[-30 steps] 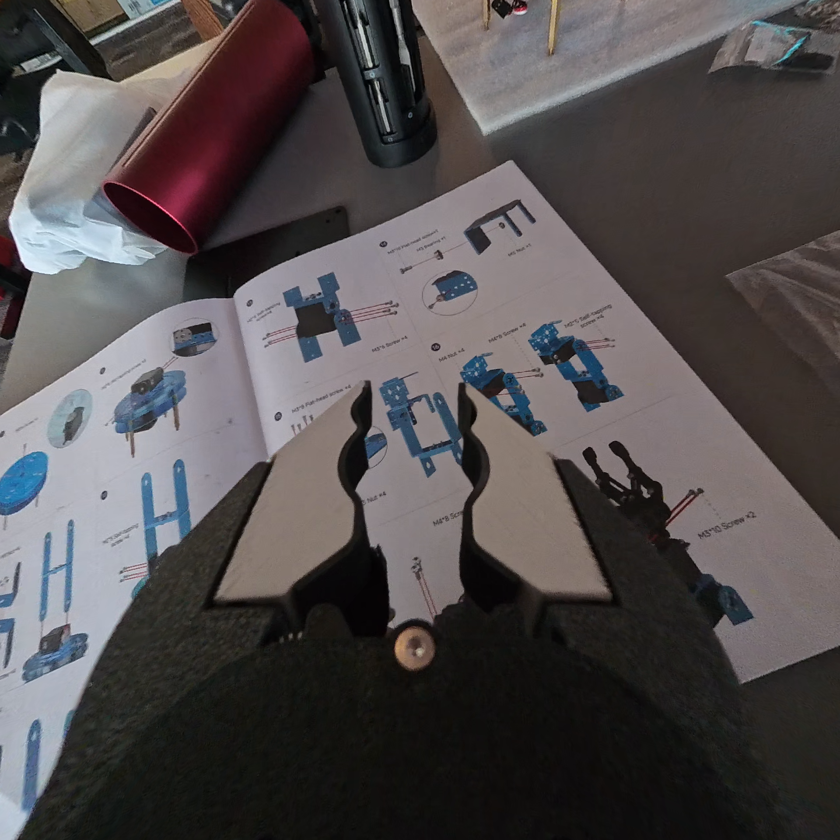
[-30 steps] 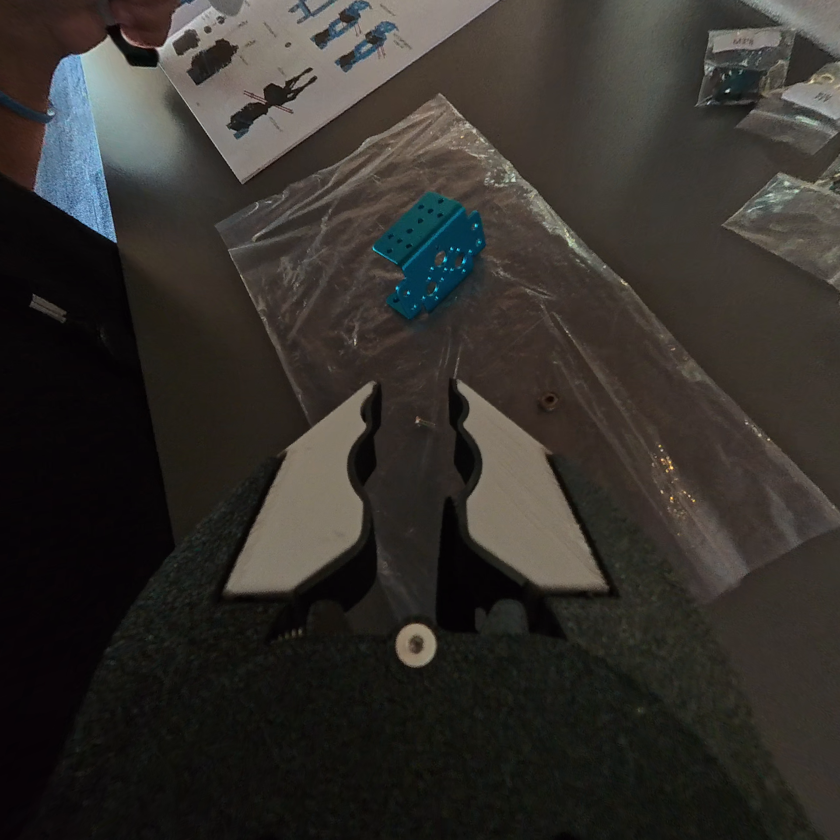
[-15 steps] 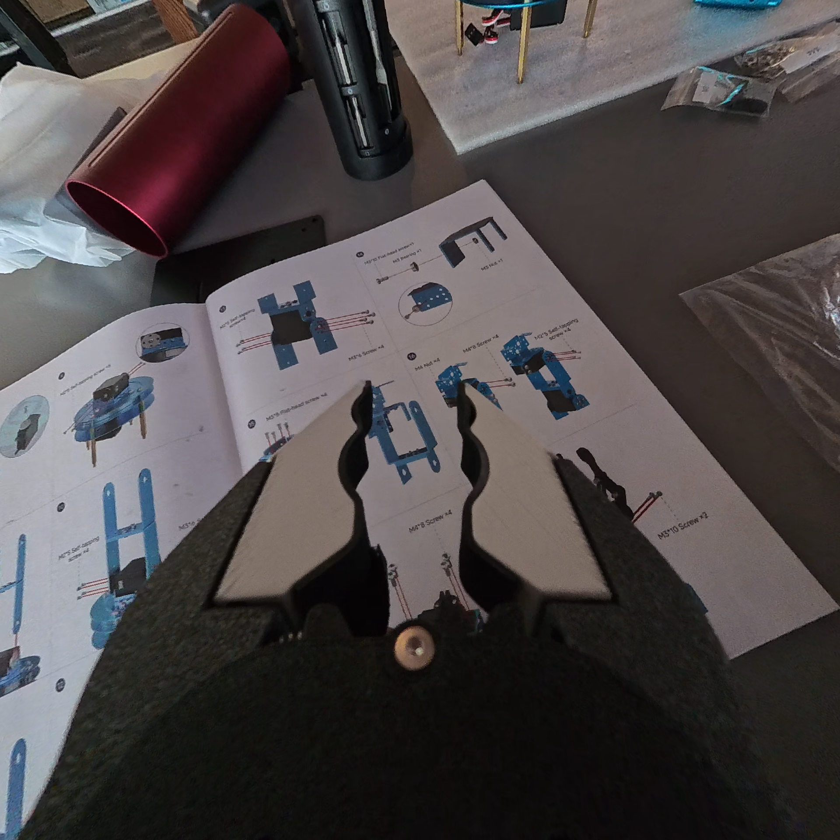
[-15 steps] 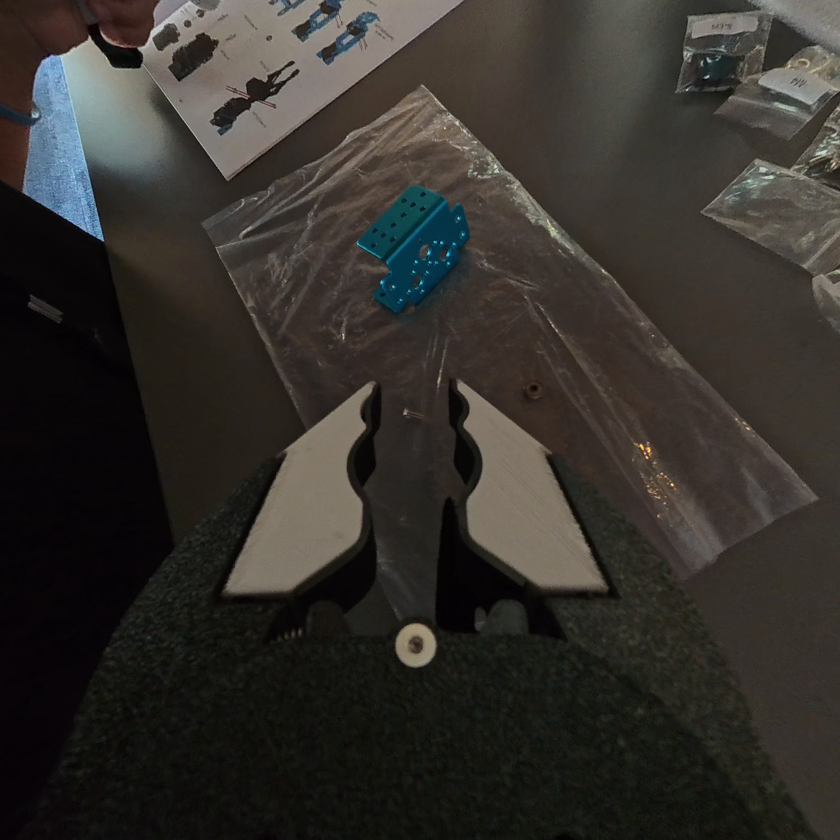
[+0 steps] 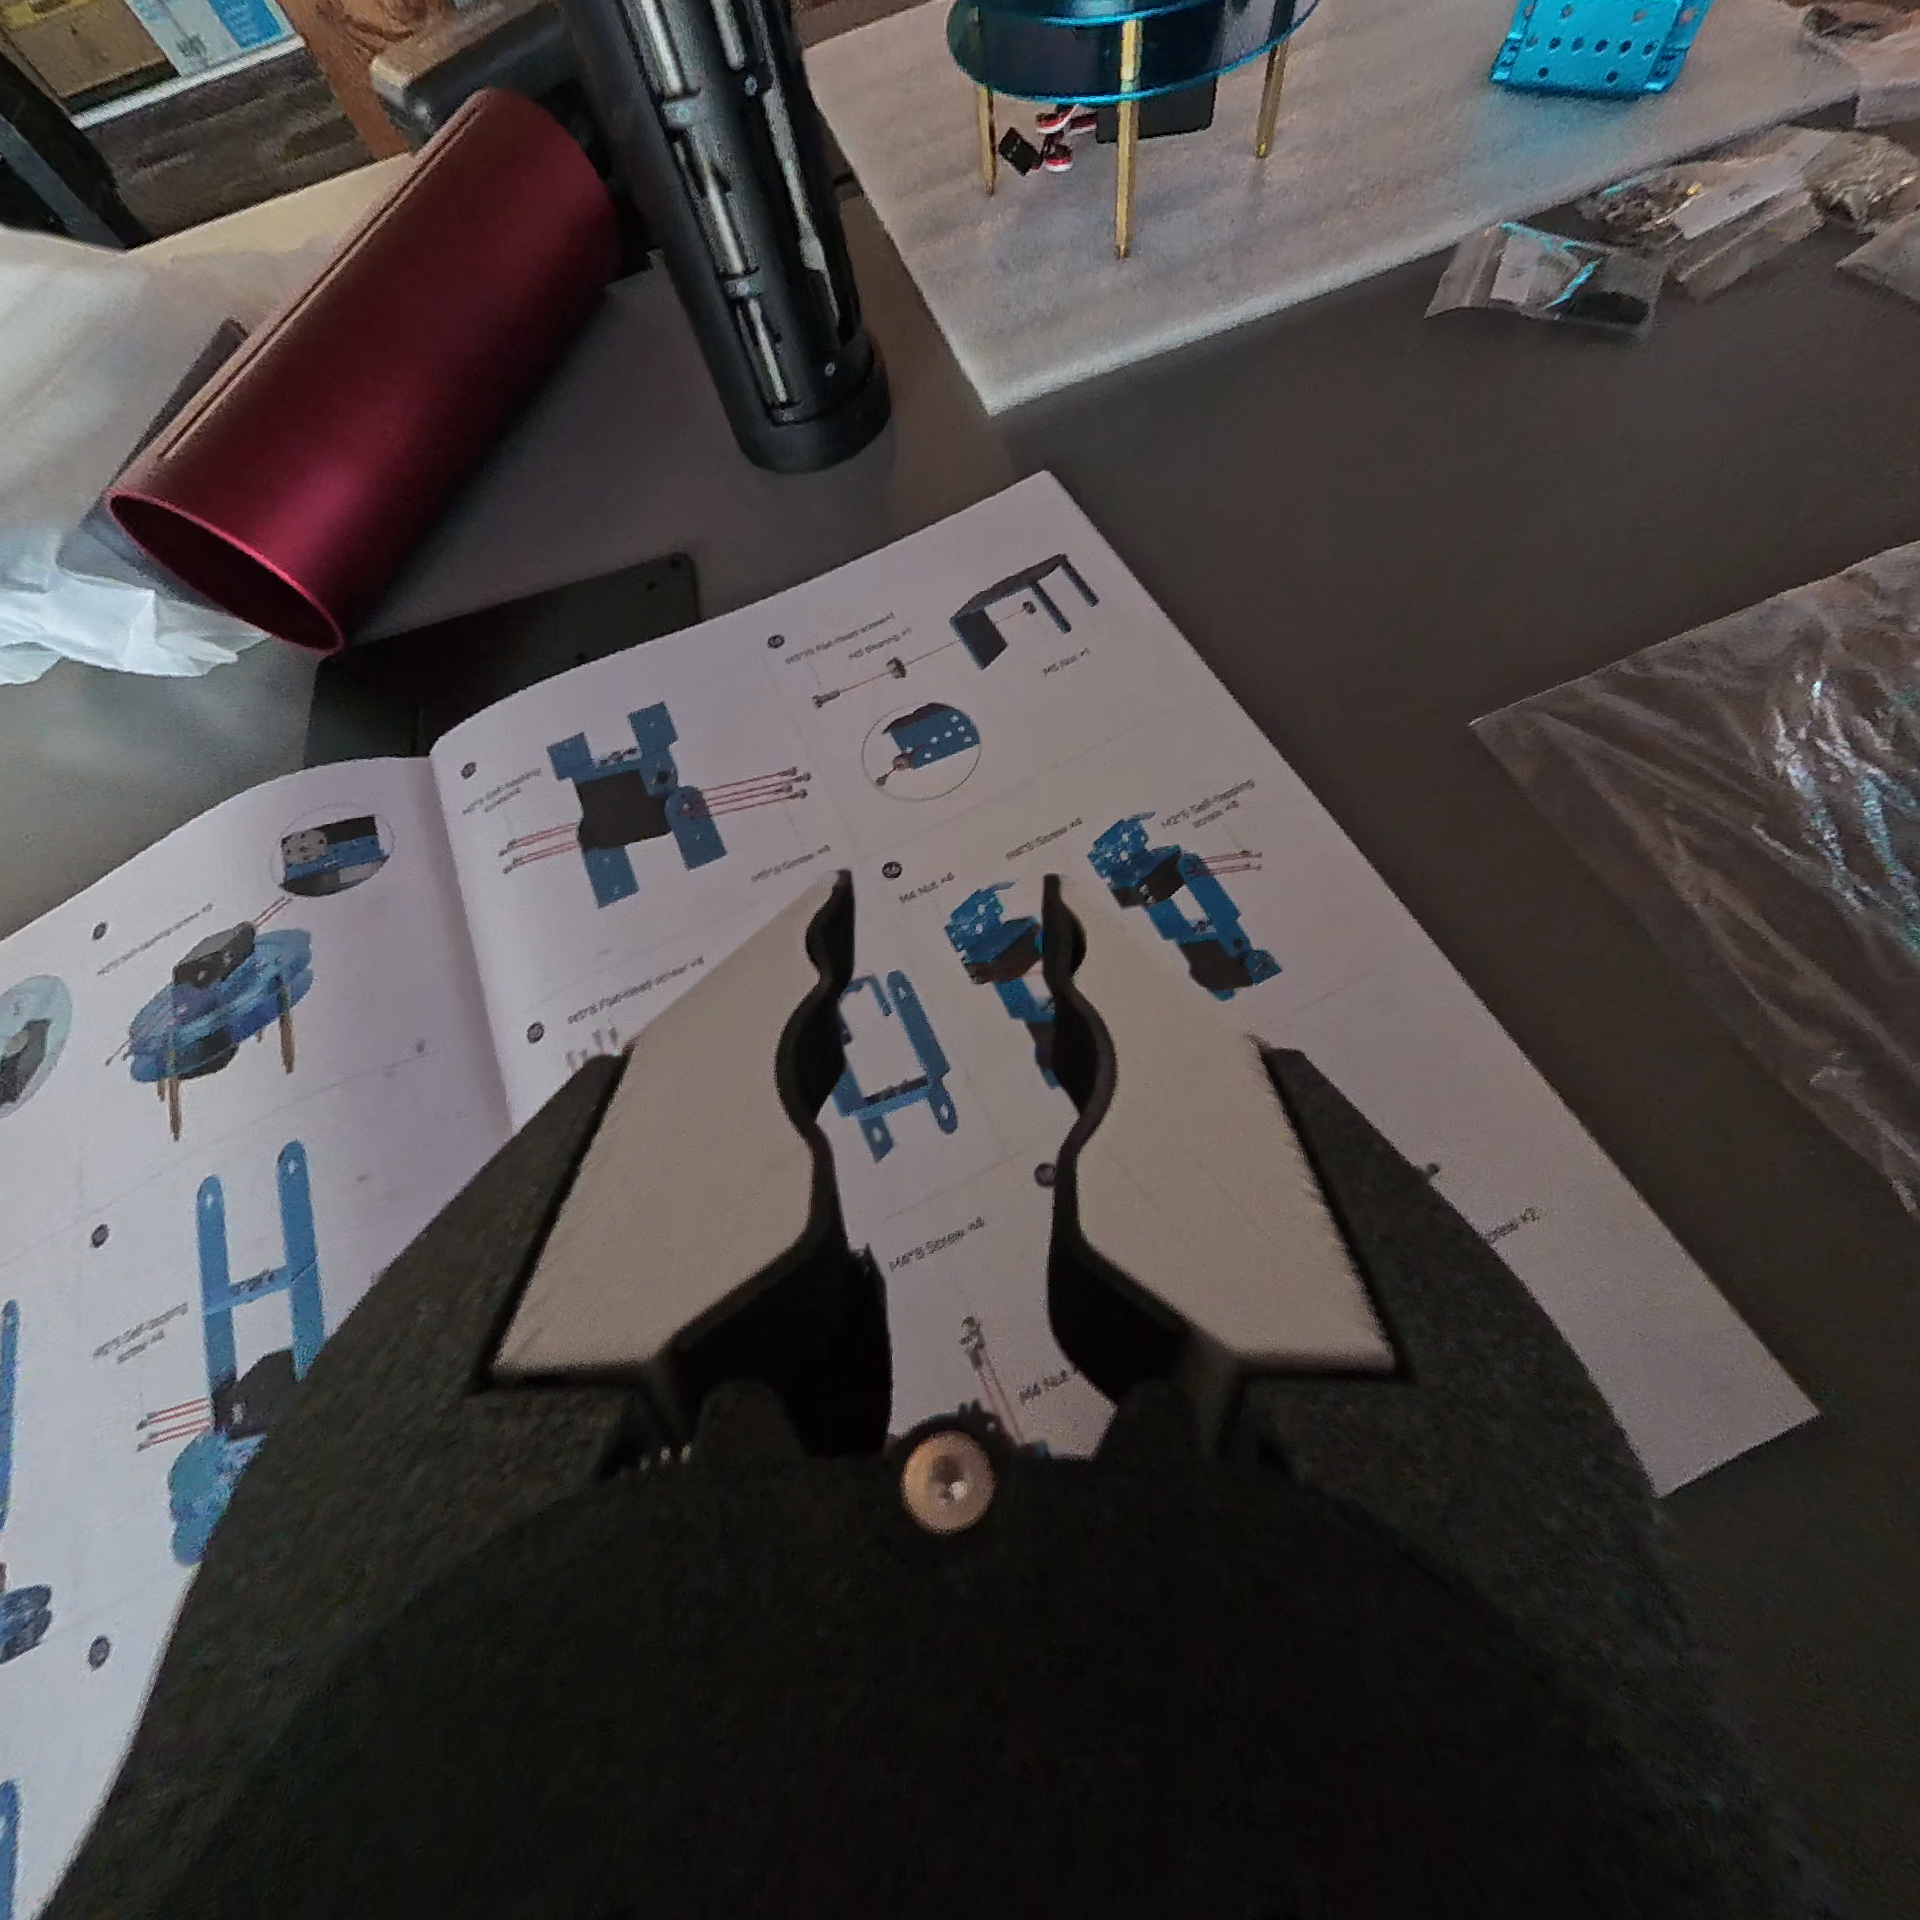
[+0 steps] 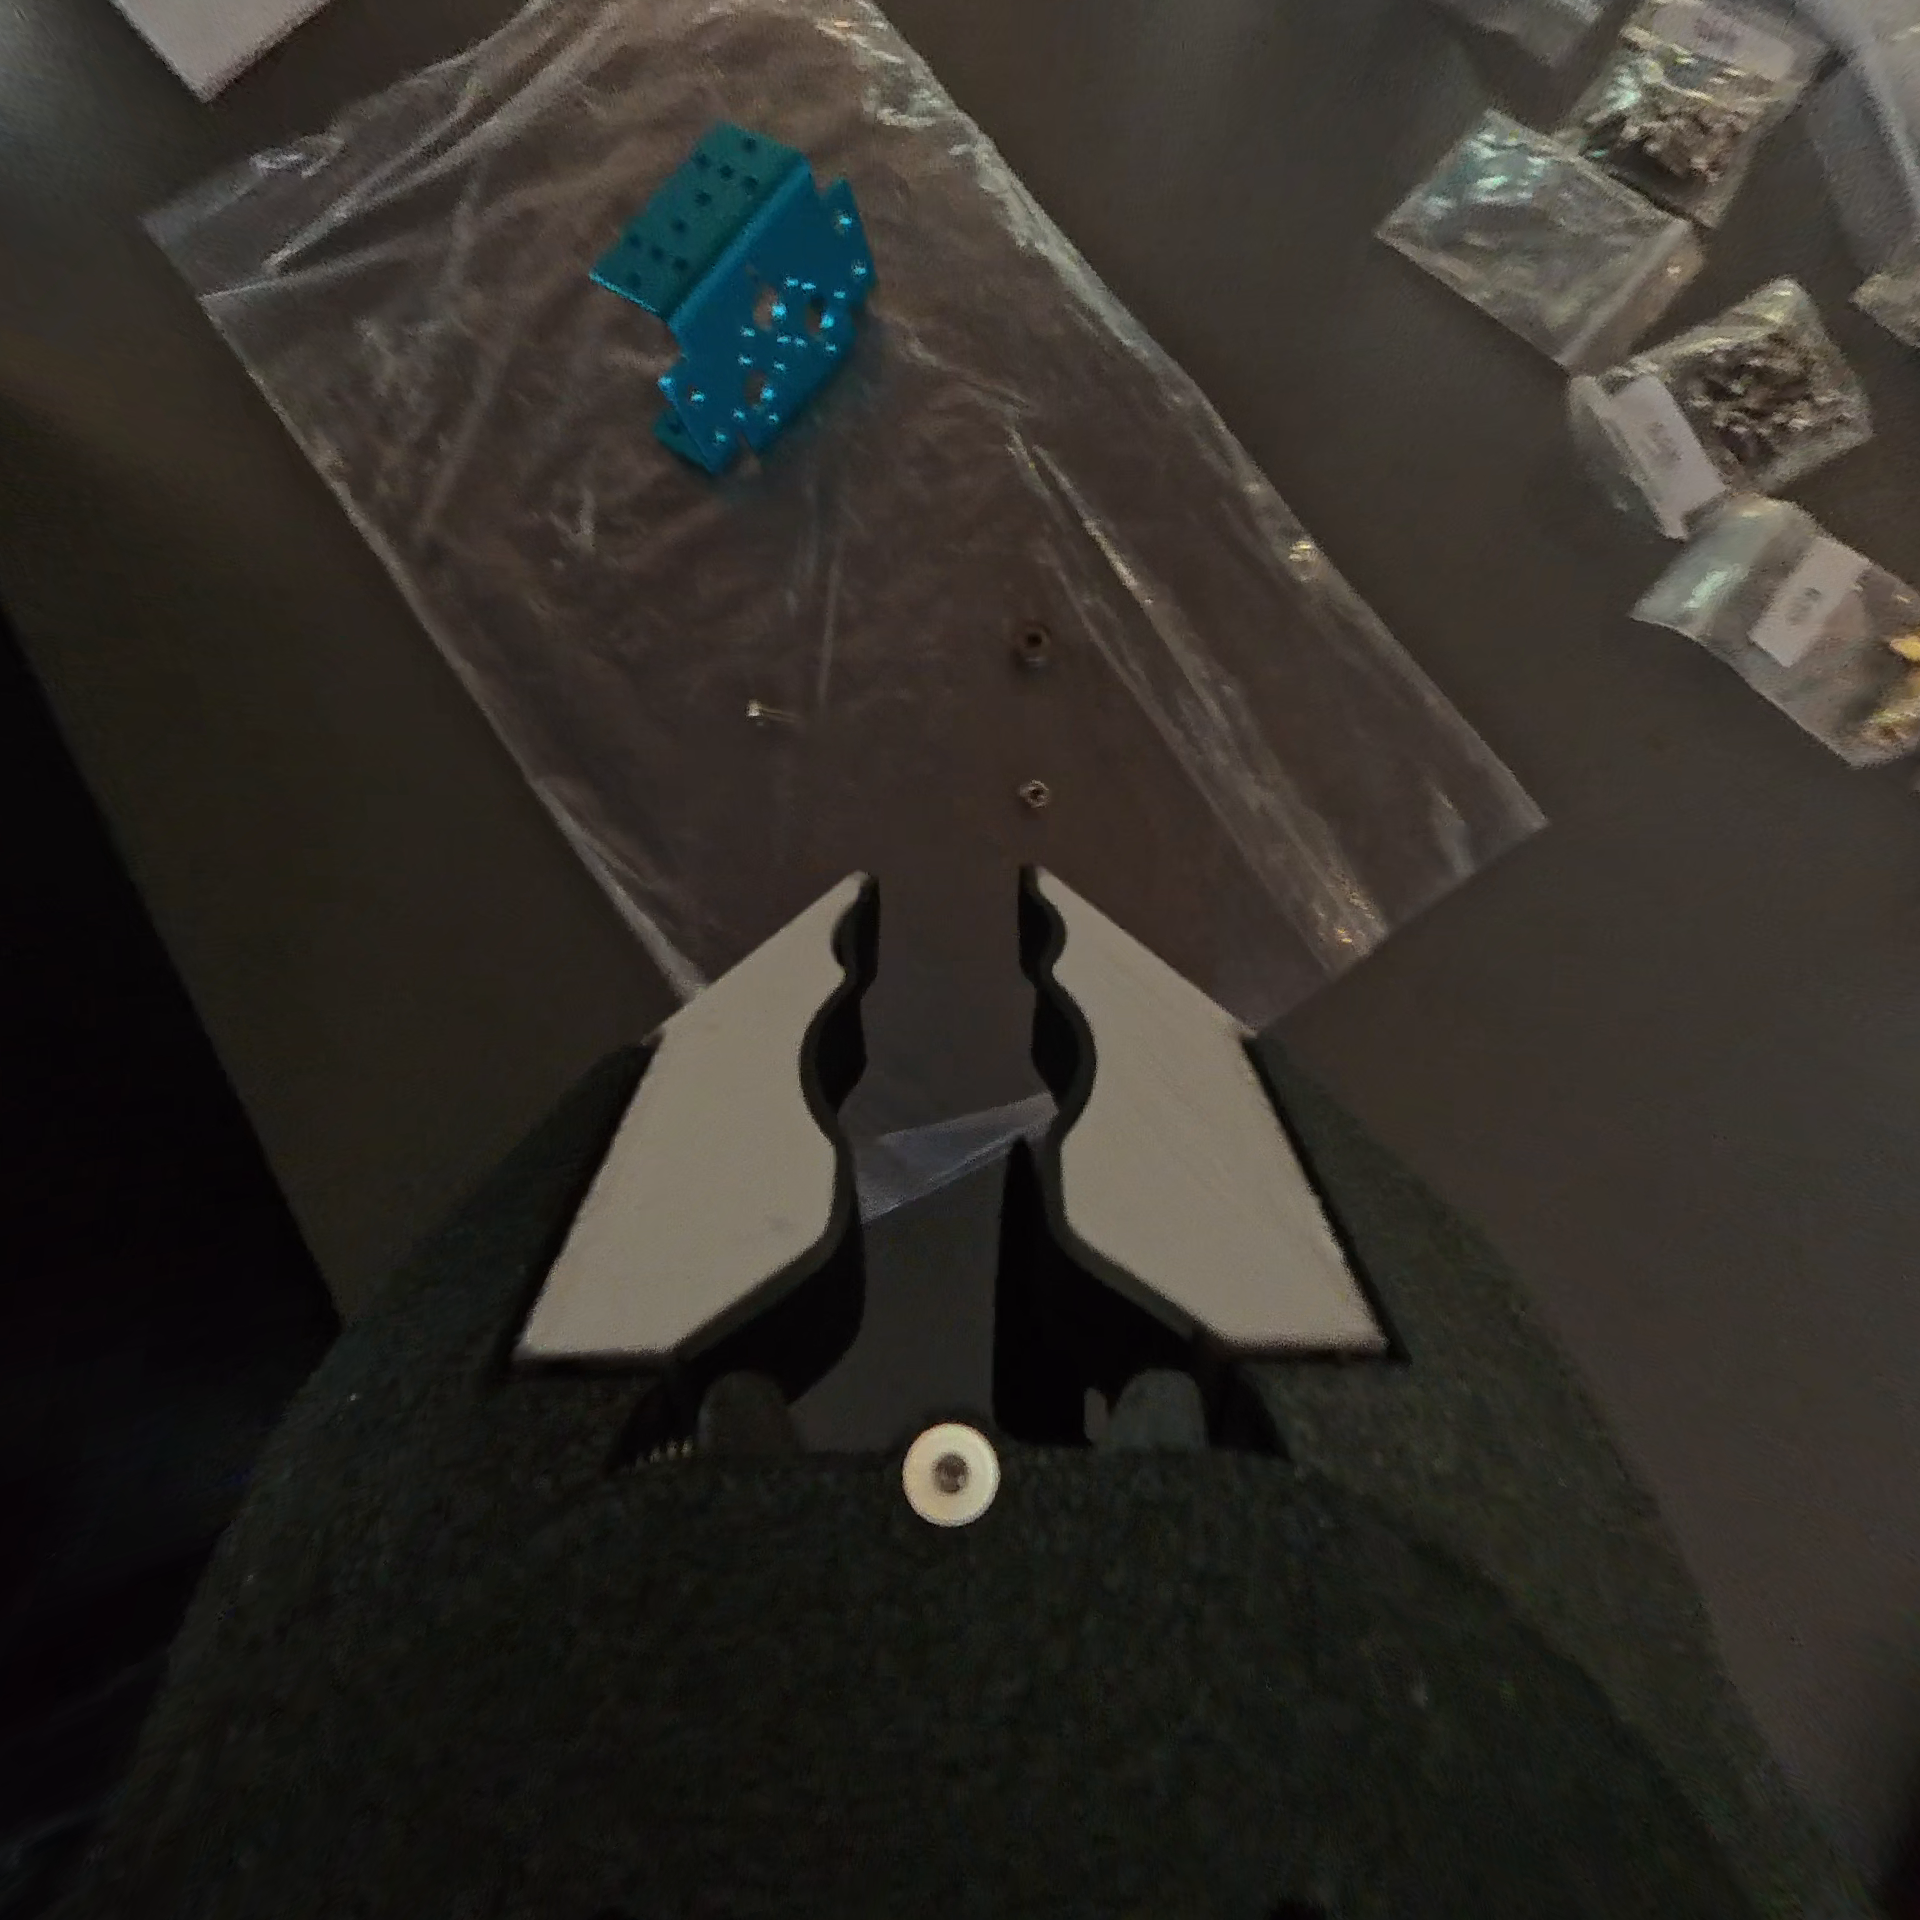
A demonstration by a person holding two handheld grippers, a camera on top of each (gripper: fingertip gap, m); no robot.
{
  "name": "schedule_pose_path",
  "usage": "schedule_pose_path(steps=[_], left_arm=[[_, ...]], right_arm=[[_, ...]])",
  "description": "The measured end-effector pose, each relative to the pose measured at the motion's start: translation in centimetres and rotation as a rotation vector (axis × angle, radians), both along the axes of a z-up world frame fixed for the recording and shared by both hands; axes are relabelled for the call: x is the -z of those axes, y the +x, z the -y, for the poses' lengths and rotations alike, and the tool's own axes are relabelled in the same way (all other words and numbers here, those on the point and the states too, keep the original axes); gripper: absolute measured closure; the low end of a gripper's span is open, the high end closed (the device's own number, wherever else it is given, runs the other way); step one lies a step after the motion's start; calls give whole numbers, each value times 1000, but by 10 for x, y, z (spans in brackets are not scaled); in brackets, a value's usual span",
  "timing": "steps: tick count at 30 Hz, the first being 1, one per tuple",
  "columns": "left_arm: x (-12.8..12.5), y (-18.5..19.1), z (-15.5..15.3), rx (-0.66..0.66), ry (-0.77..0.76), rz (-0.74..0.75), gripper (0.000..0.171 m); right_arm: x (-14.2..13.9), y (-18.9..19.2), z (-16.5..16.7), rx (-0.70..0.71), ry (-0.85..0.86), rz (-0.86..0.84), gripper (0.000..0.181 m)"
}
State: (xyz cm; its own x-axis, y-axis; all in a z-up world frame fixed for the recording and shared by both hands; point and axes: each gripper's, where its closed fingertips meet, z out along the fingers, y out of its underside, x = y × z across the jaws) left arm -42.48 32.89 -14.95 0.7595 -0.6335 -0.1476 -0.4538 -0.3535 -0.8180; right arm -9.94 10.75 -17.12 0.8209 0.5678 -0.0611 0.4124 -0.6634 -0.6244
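Dark grey tabletop (image 5: 1351, 582), dim light, kit parts spread around. Open instruction booklet (image 5: 644, 831) flat on it, diagrams in blue. Behind booklet: red metal tube (image 5: 384, 364) lying on its side against crumpled white plastic (image 5: 73, 343), black cylindrical tool holder (image 5: 769, 239) standing upright beside it, dark flat plate (image 5: 499, 665) partly under the booklet's far edge. Further back, pale foam sheet (image 5: 1226, 291) carrying a blue disc assembly on brass standoffs (image 5: 1122, 62) and another blue part (image 5: 1590, 47). Small parts bags (image 5: 1548, 281) to the right of the foam.

Left gripper (image 5: 945, 883) above the booklet's right page, jaws apart, nothing between them. Contact with the page: cannot tell.

Right gripper (image 6: 948, 883) over the near end of a clear plastic bag (image 6: 1195, 582) laid flat on the table, jaws apart, empty. Blue perforated bracket (image 6: 758, 343) sitting on the bag's far end, well apart from the fingertips. Closer in on the bag: small screw (image 6: 764, 711), dark nut (image 6: 1031, 636), second nut (image 6: 1032, 795) just ahead of the right fingertip. Labelled hardware bags (image 6: 1704, 416) off to the right.
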Motion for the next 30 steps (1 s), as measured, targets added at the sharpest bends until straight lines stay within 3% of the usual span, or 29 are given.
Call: schedule_pose_path(steps=[9,17,20,26,30], left_arm=[[-9,25,9,52,39,-32,136],[-11,29,19,57,35,-28,136],[-14,39,24,90,41,-2,136],[-30,94,63,347,61,117,136],[-42,150,108,607,125,170,136]], right_arm=[[10,-13,-43,10,93,23,156],[20,-24,-54,-70,58,42,161],[21,-24,-57,-78,58,49,171],[18,-28,-56,-58,32,-85,173],[-16,-45,-61,-12,55,-409,174]])
